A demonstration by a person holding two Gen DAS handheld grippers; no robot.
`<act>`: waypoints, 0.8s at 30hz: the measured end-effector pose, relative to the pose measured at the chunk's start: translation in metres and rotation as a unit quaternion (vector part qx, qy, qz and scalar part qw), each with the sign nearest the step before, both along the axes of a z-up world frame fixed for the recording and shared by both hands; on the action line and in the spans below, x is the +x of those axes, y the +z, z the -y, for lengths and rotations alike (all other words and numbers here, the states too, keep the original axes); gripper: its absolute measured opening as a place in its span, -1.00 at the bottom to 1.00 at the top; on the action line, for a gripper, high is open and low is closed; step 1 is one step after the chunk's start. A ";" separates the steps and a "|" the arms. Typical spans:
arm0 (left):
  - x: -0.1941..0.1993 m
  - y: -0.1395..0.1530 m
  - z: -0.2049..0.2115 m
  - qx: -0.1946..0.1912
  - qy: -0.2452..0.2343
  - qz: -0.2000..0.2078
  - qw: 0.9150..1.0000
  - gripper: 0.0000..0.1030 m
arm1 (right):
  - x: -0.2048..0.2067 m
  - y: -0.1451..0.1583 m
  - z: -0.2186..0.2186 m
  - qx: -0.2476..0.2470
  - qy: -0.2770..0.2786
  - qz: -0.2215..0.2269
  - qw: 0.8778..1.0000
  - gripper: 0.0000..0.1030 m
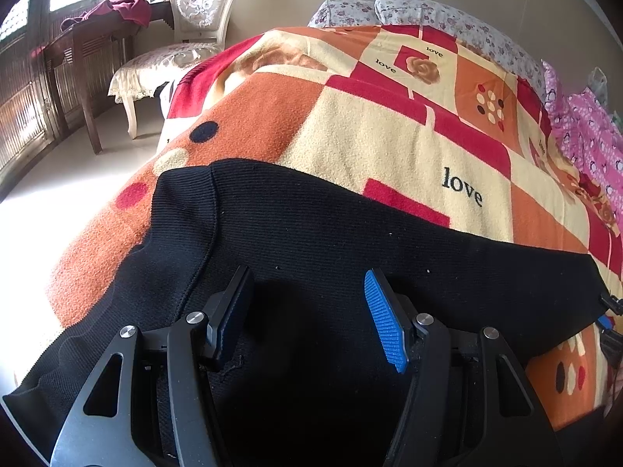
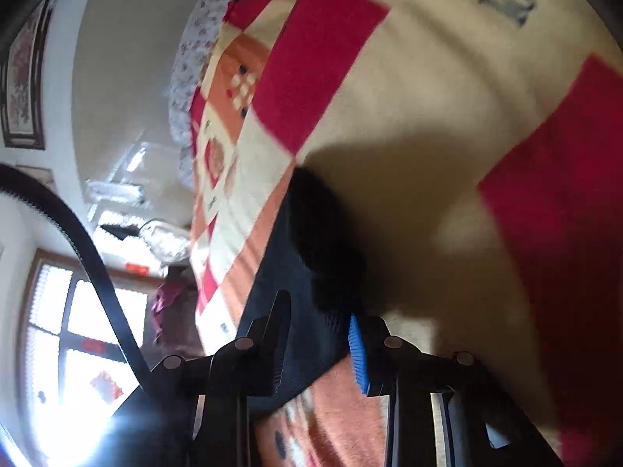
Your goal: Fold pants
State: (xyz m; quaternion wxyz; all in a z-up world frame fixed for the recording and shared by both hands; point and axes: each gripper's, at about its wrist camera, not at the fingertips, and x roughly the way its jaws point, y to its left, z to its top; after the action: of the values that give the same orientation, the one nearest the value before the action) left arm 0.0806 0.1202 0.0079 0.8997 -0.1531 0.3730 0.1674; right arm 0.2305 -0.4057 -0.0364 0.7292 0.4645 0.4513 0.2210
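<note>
Black ribbed pants (image 1: pixel 319 241) lie flat across the near part of a bed with a red, orange and cream blanket (image 1: pixel 350 124). My left gripper (image 1: pixel 307 311) hovers over the pants with its jaws wide apart and nothing between the blue pads (image 1: pixel 385 323). In the right wrist view, tilted and blurred, my right gripper (image 2: pixel 317 338) has its jaws apart on either side of a black edge of the pants (image 2: pixel 307 272), above the blanket (image 2: pixel 428 116). I cannot tell whether the pads touch the fabric.
A white ornate chair (image 1: pixel 190 39) and a dark wooden desk (image 1: pixel 85 50) with a maroon cloth stand left of the bed. Floral pillows (image 1: pixel 428 11) lie at the head and pink bedding (image 1: pixel 588 132) at the right. A bright window (image 2: pixel 70 330) shows at the left.
</note>
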 end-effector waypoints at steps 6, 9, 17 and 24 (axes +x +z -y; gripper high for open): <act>0.000 -0.001 0.000 -0.001 -0.002 0.000 1.000 0.15 | -0.006 0.007 0.001 -0.064 -0.024 0.003 0.998 -0.53; 0.000 -0.001 0.000 -0.001 -0.002 0.001 1.000 0.15 | -0.014 0.004 0.012 -0.057 -0.072 -0.005 0.996 -0.52; 0.000 -0.002 -0.002 -0.008 -0.003 0.005 1.000 0.15 | -0.017 0.011 0.005 -0.132 -0.038 0.018 0.990 -0.92; -0.021 0.002 -0.026 -0.115 -0.040 0.091 0.988 0.15 | -0.058 0.046 0.020 -0.166 -0.048 0.066 0.983 -0.93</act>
State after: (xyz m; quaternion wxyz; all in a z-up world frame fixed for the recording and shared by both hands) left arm 0.0592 0.1461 0.0103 0.9124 -0.2549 0.3120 0.0722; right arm 0.1727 -0.4256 0.0095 0.8338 0.3426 0.4102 0.1381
